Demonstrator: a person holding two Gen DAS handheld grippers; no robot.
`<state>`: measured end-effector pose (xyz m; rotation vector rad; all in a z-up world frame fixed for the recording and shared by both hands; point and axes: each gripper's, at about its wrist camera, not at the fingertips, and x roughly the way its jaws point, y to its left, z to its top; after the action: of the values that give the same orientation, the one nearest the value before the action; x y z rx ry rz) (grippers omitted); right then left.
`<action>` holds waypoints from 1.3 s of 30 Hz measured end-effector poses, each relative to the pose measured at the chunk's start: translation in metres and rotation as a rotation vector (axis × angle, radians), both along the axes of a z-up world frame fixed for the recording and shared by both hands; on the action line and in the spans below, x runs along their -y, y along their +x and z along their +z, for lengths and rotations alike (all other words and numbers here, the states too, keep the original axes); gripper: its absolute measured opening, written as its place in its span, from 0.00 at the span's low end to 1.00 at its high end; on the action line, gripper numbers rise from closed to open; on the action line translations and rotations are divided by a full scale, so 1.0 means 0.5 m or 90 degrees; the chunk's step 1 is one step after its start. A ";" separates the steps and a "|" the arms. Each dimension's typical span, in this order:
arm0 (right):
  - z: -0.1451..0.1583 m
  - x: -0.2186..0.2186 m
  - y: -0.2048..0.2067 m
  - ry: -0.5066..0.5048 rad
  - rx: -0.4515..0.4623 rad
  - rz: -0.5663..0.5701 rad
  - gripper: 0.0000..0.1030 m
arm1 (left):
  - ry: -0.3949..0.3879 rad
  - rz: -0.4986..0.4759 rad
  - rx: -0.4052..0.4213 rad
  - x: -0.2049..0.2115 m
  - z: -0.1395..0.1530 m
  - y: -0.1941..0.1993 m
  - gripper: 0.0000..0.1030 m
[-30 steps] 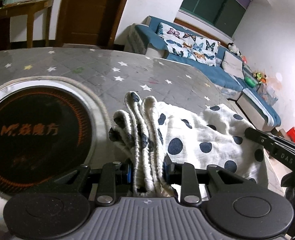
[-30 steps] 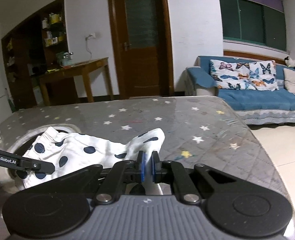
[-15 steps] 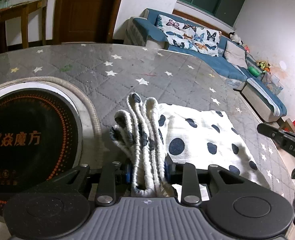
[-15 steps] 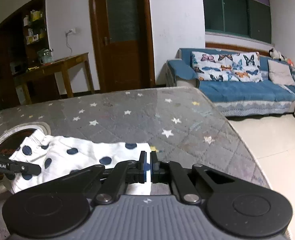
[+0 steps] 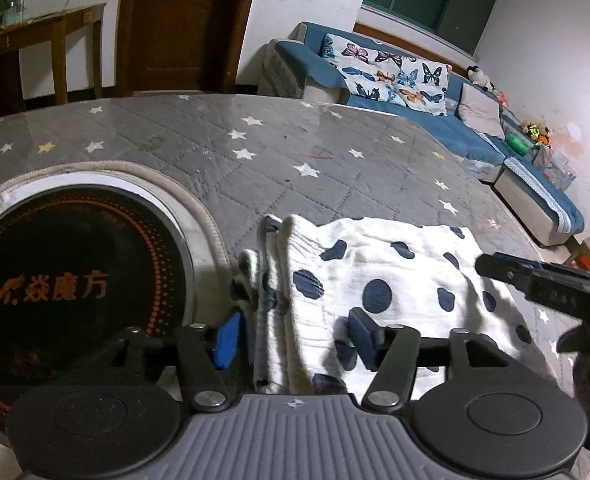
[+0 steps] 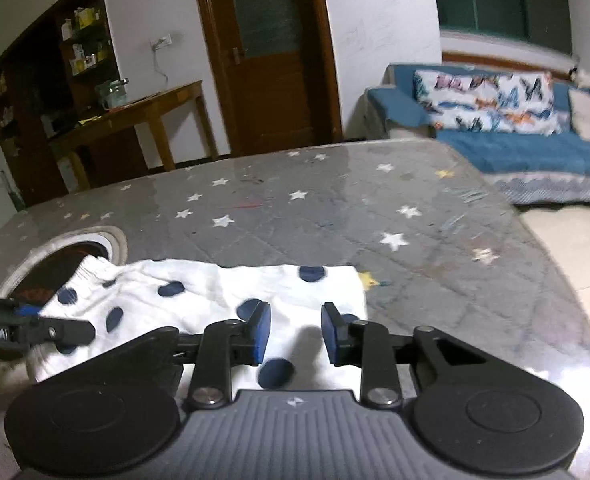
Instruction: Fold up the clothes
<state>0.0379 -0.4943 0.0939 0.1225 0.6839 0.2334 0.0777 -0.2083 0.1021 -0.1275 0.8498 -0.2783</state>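
Both tongs are released, the left gripper (image 5: 293, 338) and the right gripper (image 6: 296, 334) hanging over the dotted garment (image 5: 379, 276) at lower centre on the table (image 5: 215, 148), so a fold seems just laid; the next move probably calls for a fresh grasp of an edge.

Each hand-held gripper is built alike. The left hand-held gripper (image 5: 294, 338) has a grey ribbed base plate flanked by two round black discs, black linkage arms pinned with silver screws, and blue pads (image 5: 226, 338) on its fingers. The right hand-held gripper (image 6: 296, 334) shows the same grey ribbing, a small cross mark, black arms and blue pads (image 6: 261, 334).
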 end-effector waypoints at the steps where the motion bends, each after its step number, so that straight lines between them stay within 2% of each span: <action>1: -0.002 -0.001 0.008 0.003 -0.004 -0.004 0.30 | 0.004 0.001 0.002 0.000 0.000 0.001 0.66; 2: -0.004 -0.004 0.021 0.001 -0.011 -0.009 0.31 | 0.007 0.001 0.003 0.000 0.000 0.001 0.67; 5: -0.014 -0.013 0.051 -0.005 -0.035 -0.015 0.41 | 0.016 0.002 0.003 0.004 -0.003 0.005 0.70; 7: -0.022 -0.019 0.067 -0.014 -0.049 -0.018 0.41 | 0.018 0.003 -0.001 0.004 -0.006 0.009 0.73; 14: -0.021 -0.028 0.074 -0.034 -0.041 -0.009 0.53 | 0.027 -0.001 -0.003 0.003 -0.013 0.011 0.81; 21: 0.015 -0.037 0.024 -0.028 -0.008 0.023 0.76 | 0.035 -0.006 0.015 -0.002 -0.004 -0.005 0.89; 24: 0.020 -0.051 -0.003 -0.029 -0.004 0.043 0.82 | 0.036 -0.009 0.022 -0.006 0.002 -0.014 0.92; 33: 0.007 -0.089 -0.089 -0.048 0.007 0.068 0.94 | 0.034 -0.009 0.046 -0.027 0.017 -0.046 1.00; 37: -0.001 -0.091 -0.126 -0.048 0.011 0.082 0.96 | 0.033 -0.008 0.055 -0.037 0.016 -0.060 1.00; 39: -0.004 -0.092 -0.144 -0.051 0.015 0.082 1.00 | 0.030 -0.007 0.060 -0.041 0.015 -0.067 1.00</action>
<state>-0.0342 -0.4485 0.0920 -0.0007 0.6782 0.3305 0.0442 -0.1878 0.1095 -0.0653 0.7636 -0.2718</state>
